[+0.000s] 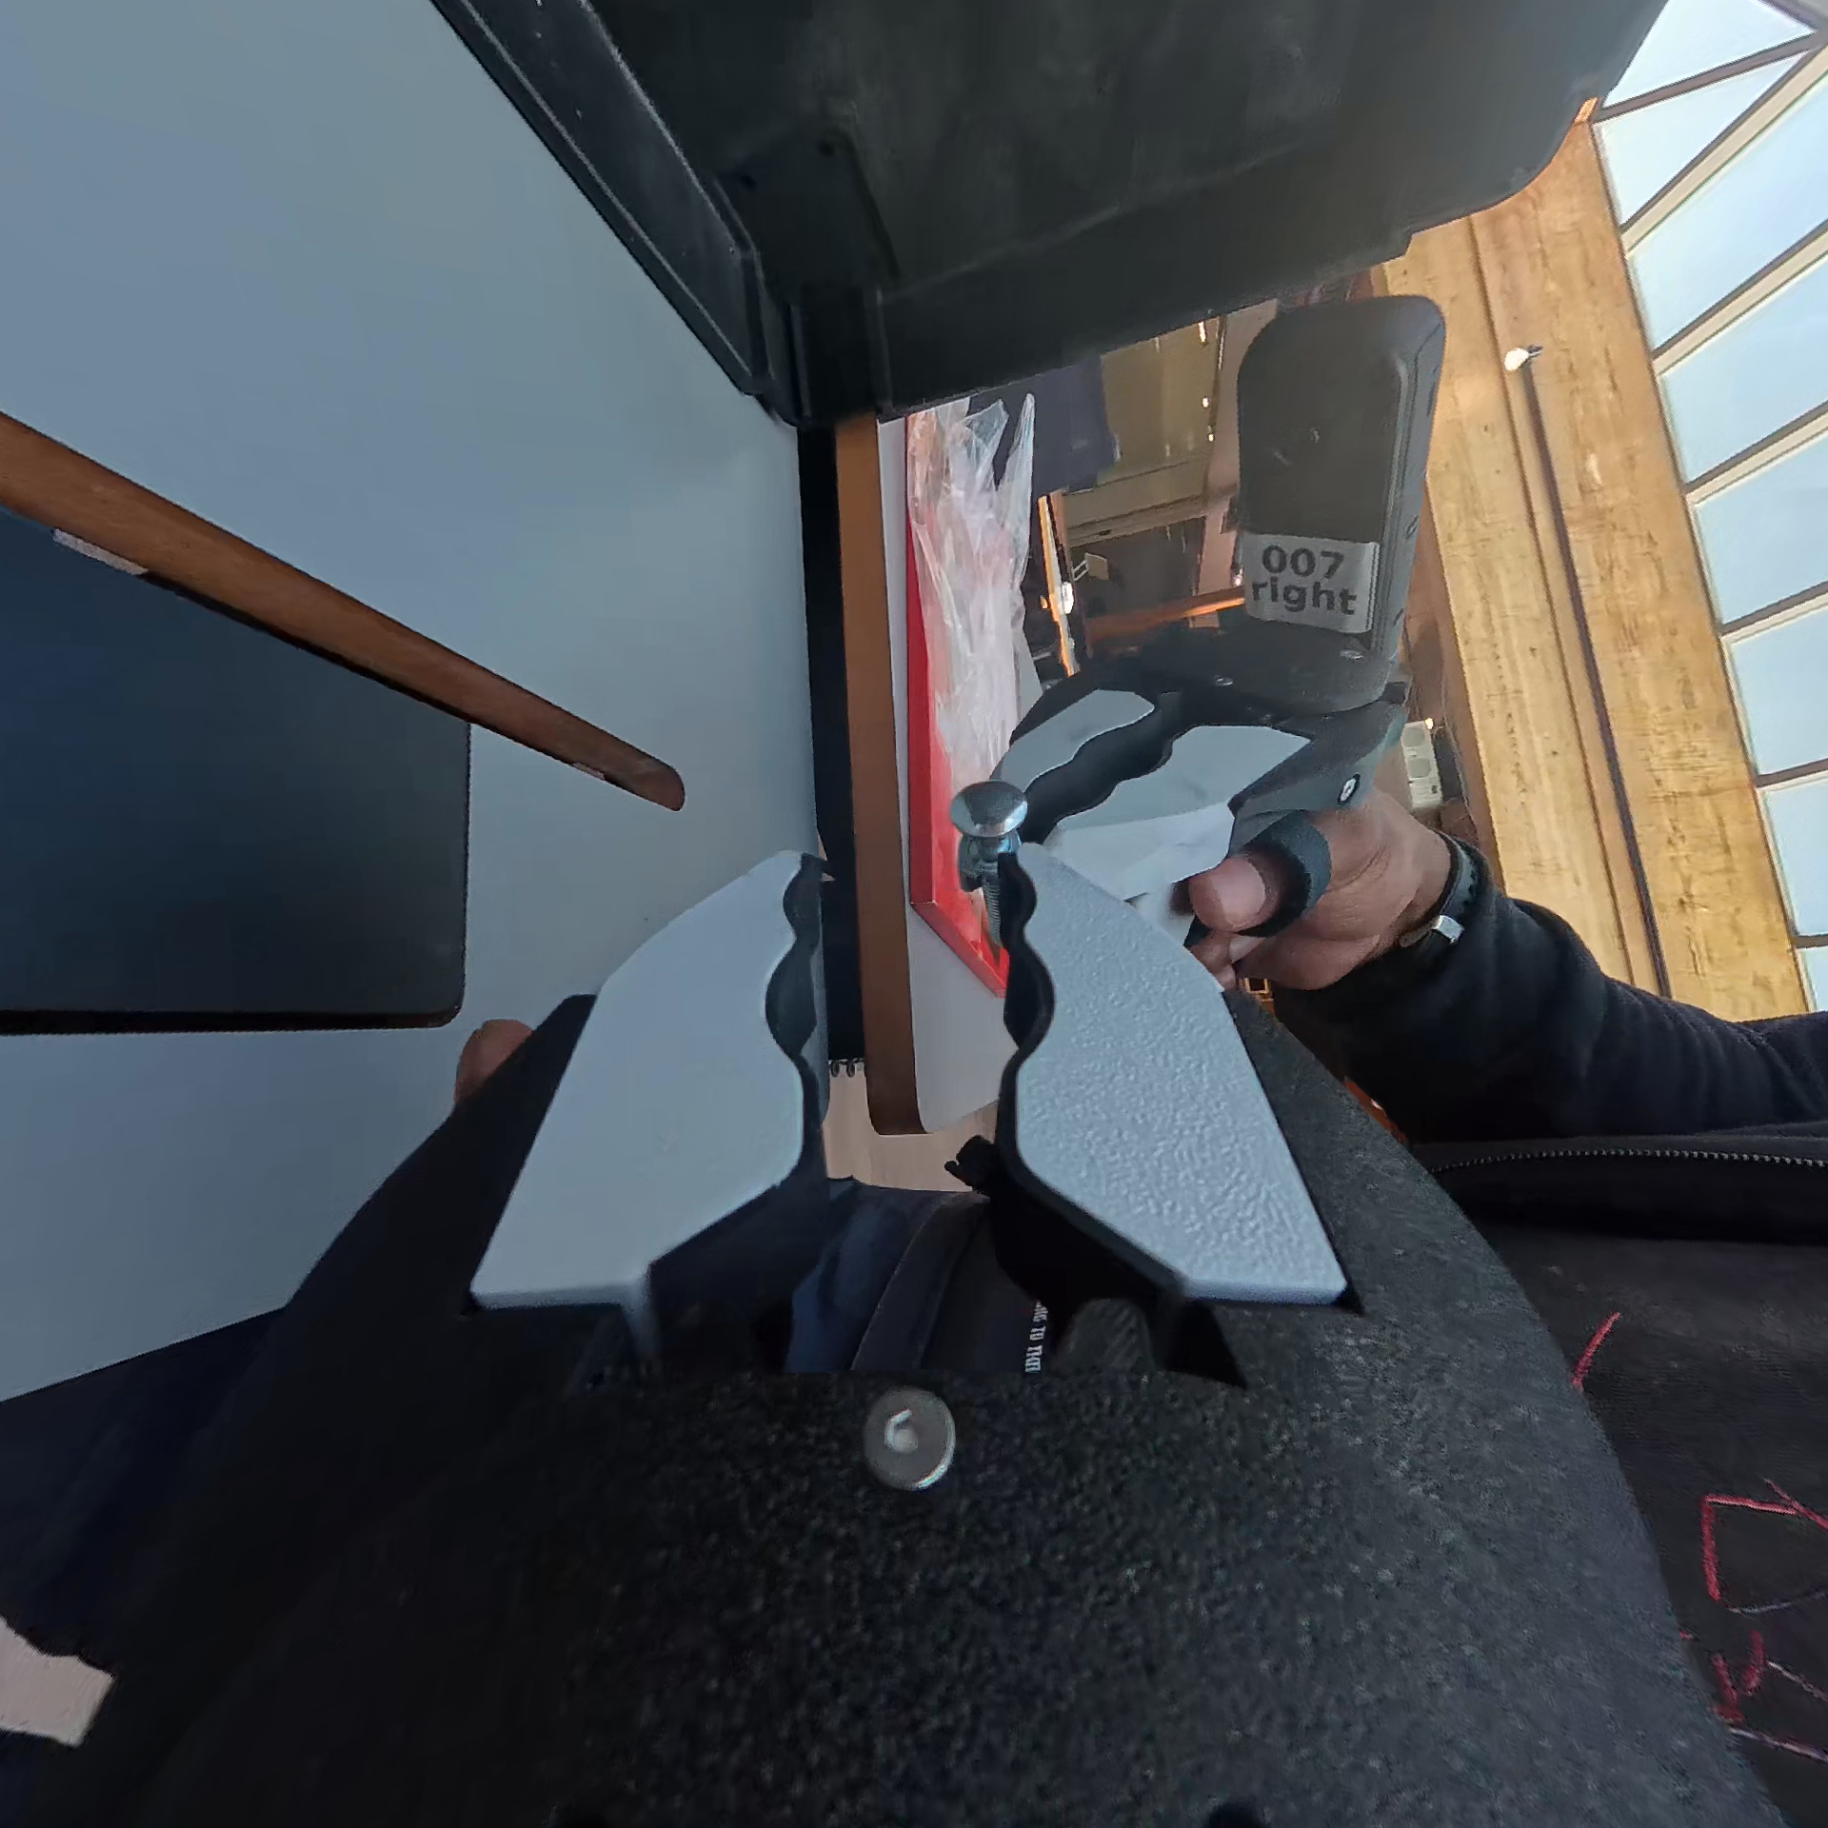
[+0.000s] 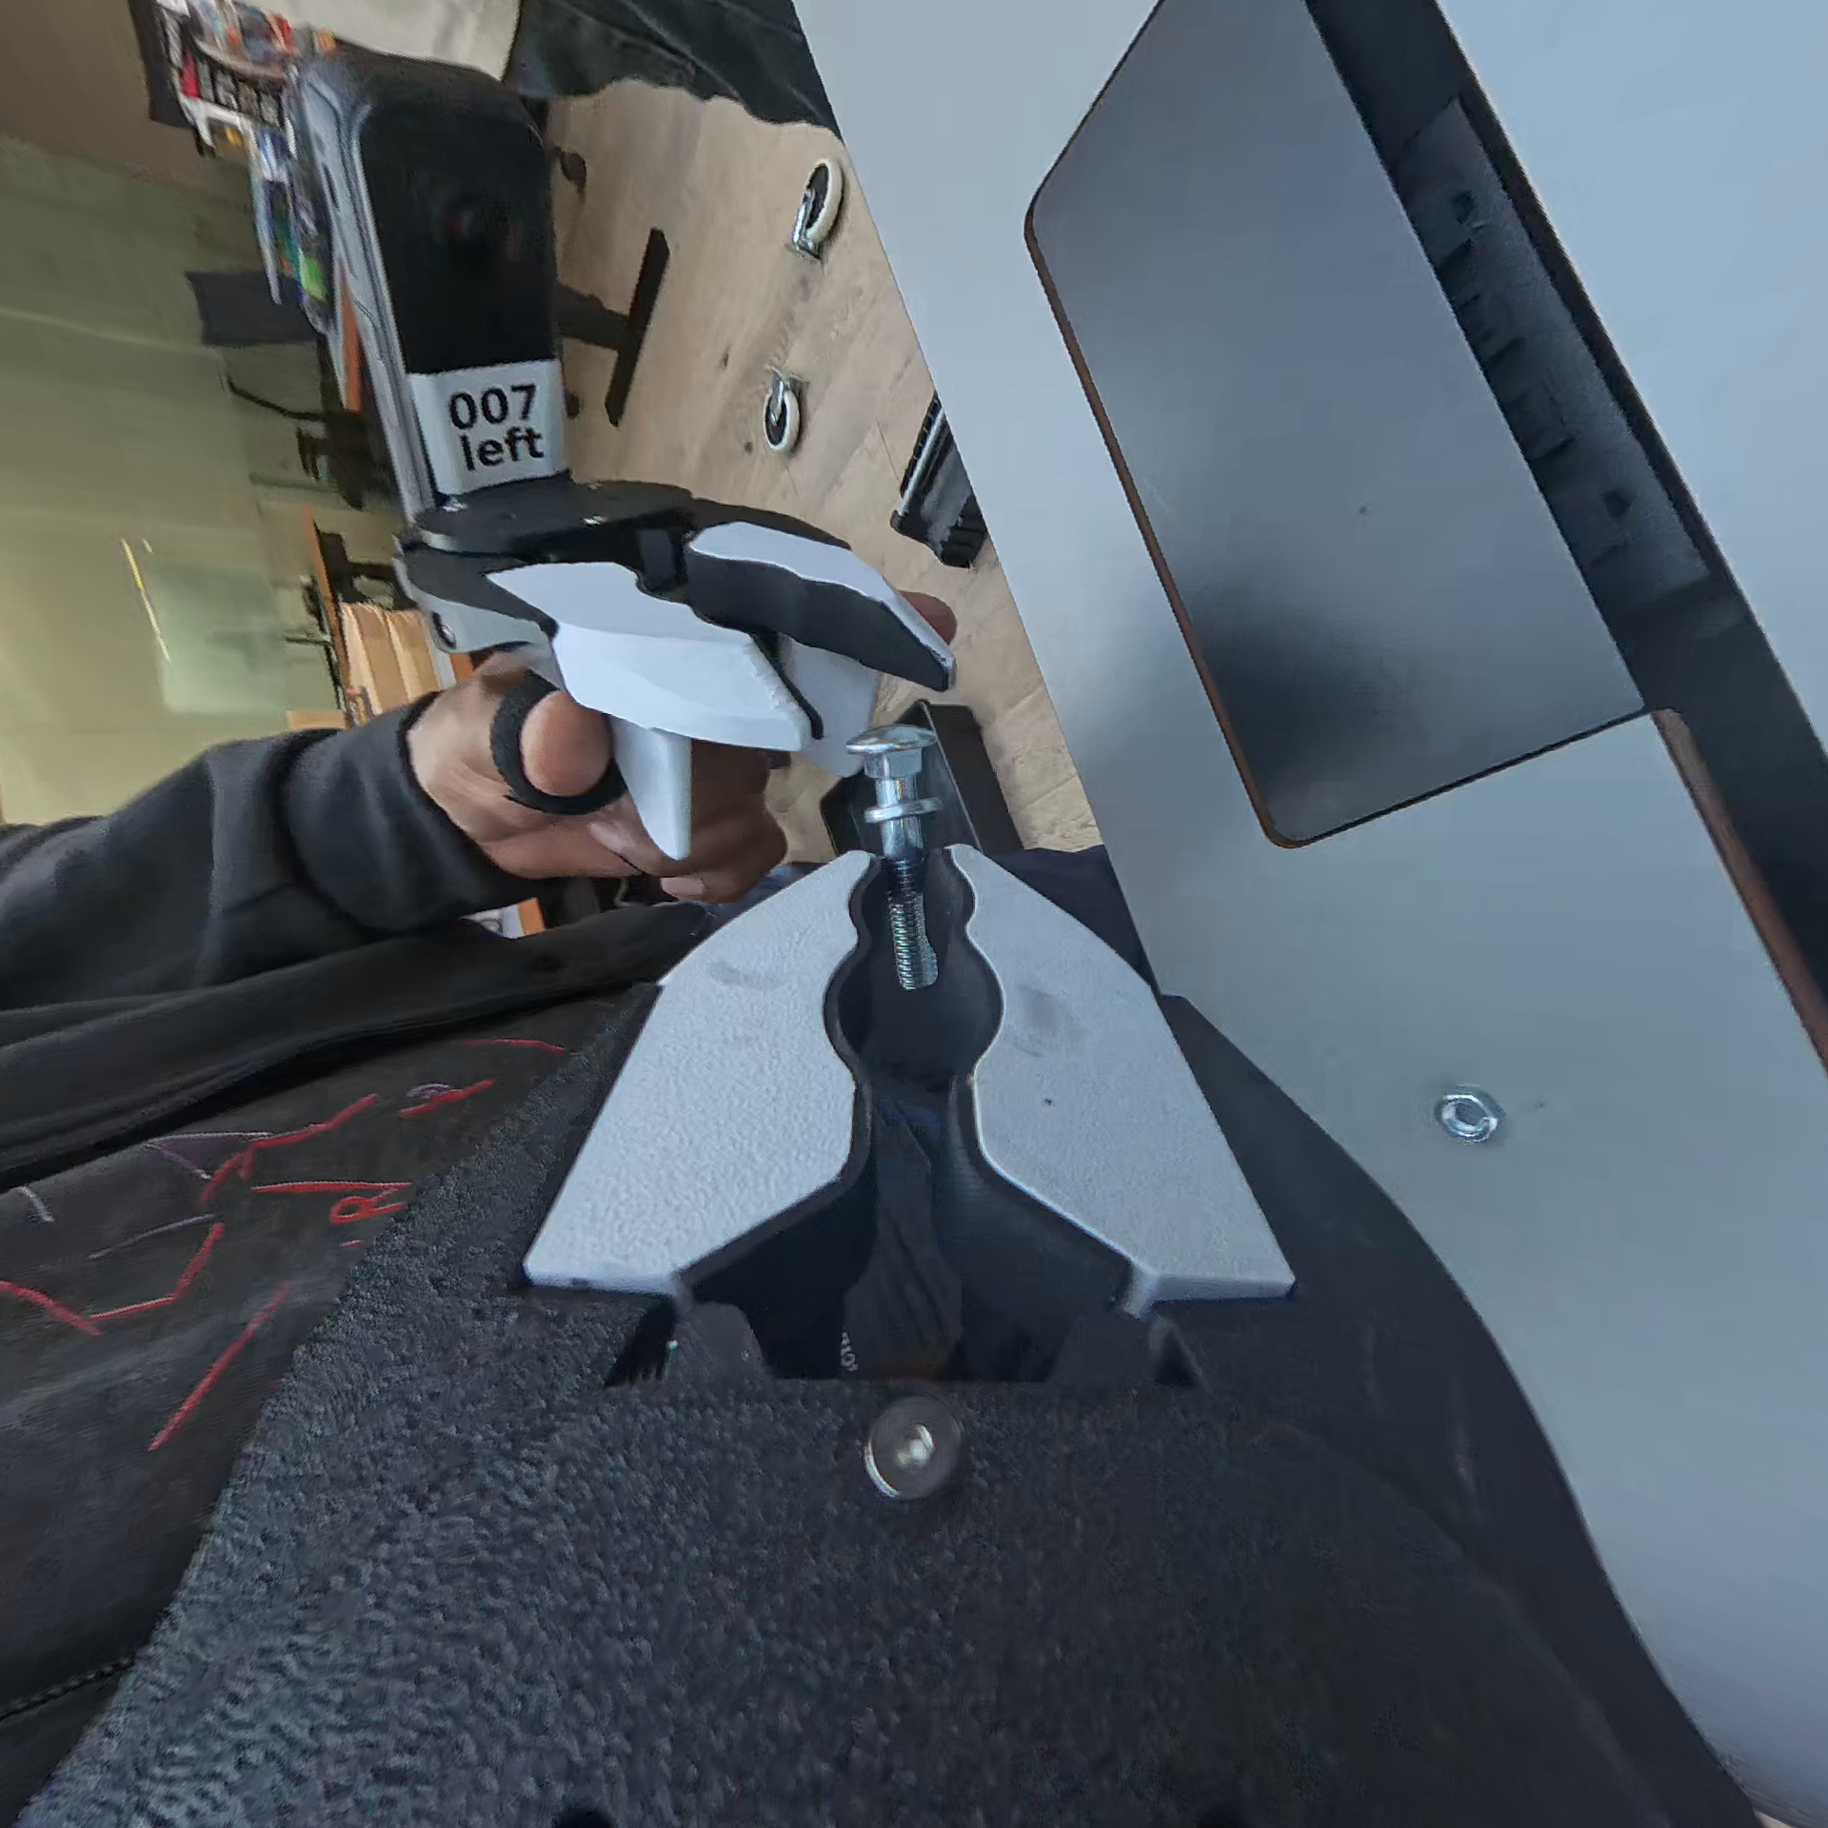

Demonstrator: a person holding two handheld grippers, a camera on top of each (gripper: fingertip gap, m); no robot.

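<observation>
My right gripper (image 2: 908, 863) is shut on the threaded shank of a silver bolt (image 2: 898, 791) that carries a washer, with its round head pointing away from me. My left gripper (image 1: 910, 870) is open and empty. The bolt (image 1: 987, 841) shows just beyond its right fingertip, held by the right gripper (image 1: 1024, 803). In the right wrist view the left gripper (image 2: 905, 692) hovers just past the bolt head; I cannot tell if they touch. A grey panel (image 2: 1286, 989) with a nut (image 2: 1471, 1115) stands close on the right.
A dark plate (image 2: 1335, 445) with a wood-coloured edge lies against the grey panel (image 1: 396, 396). A black housing (image 1: 1088, 148) hangs above. Two casters (image 2: 816, 213) lie on the wooden floor. A red frame with clear plastic (image 1: 955, 643) stands beyond. A person's dark sleeves are close below. The grippers are tip to tip, or close to it.
</observation>
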